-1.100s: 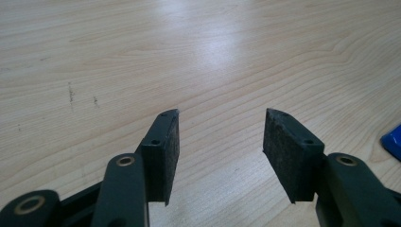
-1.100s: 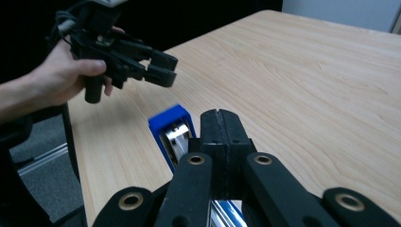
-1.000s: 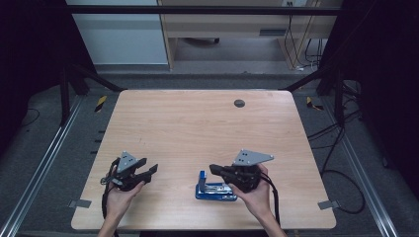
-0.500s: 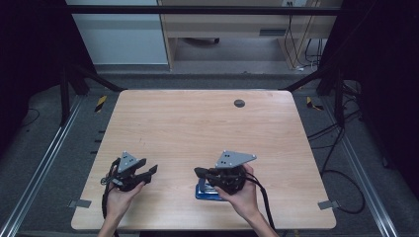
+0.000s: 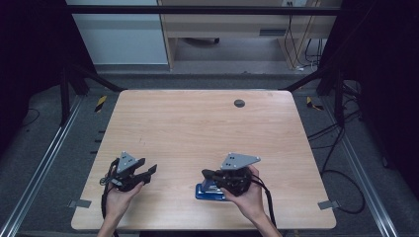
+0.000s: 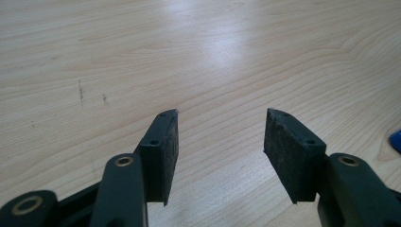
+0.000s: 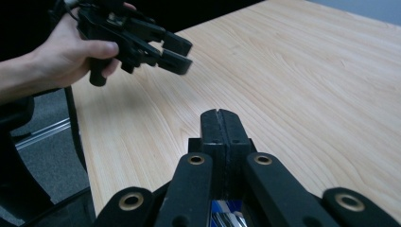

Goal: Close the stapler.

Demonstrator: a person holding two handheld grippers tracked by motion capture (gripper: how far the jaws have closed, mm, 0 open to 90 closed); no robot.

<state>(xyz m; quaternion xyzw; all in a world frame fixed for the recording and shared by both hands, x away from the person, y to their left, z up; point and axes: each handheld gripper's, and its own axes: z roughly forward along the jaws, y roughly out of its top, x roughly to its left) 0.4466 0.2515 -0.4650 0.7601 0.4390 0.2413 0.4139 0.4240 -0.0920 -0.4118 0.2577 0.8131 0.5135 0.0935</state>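
A small blue object with shiny metal parts lies near the table's front edge, partly hidden under my right hand. My right gripper hovers just above it and points left, shut, with its pads pressed together and nothing between them. A strip of the blue object shows below the jaws. My left gripper is held over the front left of the table, open, with bare wood between its pads. The right gripper view shows the left gripper in a hand, above the table's edge. A blue corner shows at the right edge.
The light wooden table has a small dark round cap at the far right. Metal frame rails run along both sides. Cables lie on the floor to the right.
My right gripper has shifted left and now covers more of the blue object. The left gripper has stayed where it was.
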